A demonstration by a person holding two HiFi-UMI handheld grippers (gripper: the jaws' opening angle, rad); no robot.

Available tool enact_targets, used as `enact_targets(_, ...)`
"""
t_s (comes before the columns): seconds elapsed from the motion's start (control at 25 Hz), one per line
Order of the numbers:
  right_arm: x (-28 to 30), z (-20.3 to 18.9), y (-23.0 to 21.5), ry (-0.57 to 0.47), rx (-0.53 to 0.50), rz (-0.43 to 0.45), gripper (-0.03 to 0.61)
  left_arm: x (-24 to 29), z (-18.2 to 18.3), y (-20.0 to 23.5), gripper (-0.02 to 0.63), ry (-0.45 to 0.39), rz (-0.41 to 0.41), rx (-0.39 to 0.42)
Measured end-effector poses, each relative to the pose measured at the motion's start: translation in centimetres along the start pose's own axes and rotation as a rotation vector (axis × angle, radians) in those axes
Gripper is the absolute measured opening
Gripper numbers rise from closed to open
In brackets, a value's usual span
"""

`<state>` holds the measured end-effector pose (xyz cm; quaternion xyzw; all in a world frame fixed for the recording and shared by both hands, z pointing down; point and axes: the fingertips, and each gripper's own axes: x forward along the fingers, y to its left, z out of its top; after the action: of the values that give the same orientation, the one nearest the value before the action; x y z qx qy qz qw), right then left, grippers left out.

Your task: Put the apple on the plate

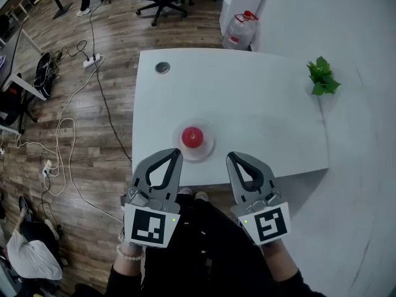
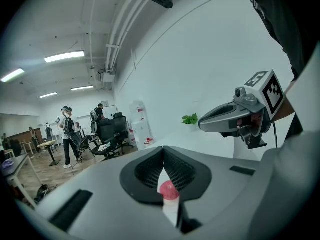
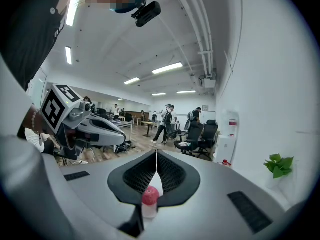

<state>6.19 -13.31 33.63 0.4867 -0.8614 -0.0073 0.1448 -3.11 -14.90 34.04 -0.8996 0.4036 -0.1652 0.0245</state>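
A red apple [image 1: 192,137] sits on a small pale plate [image 1: 208,149] near the front edge of the white table [image 1: 260,110]. My left gripper [image 1: 176,154] hangs just in front of the plate at its left, jaws shut and empty. My right gripper [image 1: 230,158] is level with it to the plate's right, also shut with nothing held. In the left gripper view the apple [image 2: 168,189] shows through the opening below the closed tips [image 2: 163,149]. The right gripper view shows the apple [image 3: 150,195] likewise under its closed tips [image 3: 157,152].
A small green plant [image 1: 322,78] stands at the table's far right, and a round grommet [image 1: 162,67] sits at the far left corner. A water jug [image 1: 241,30] stands beyond the table. Cables [image 1: 68,135] trail over the wooden floor at left. People and office chairs are in the background.
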Motion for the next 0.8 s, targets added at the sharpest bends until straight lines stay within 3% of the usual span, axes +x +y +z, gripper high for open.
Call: enact_targets(0.8, 0.53, -0.39, 0.08, 0.031, -0.021, 0.01, 0.041, -0.16, -0.99, 0.64, 0.015, 0.019, 0.011, -0.02)
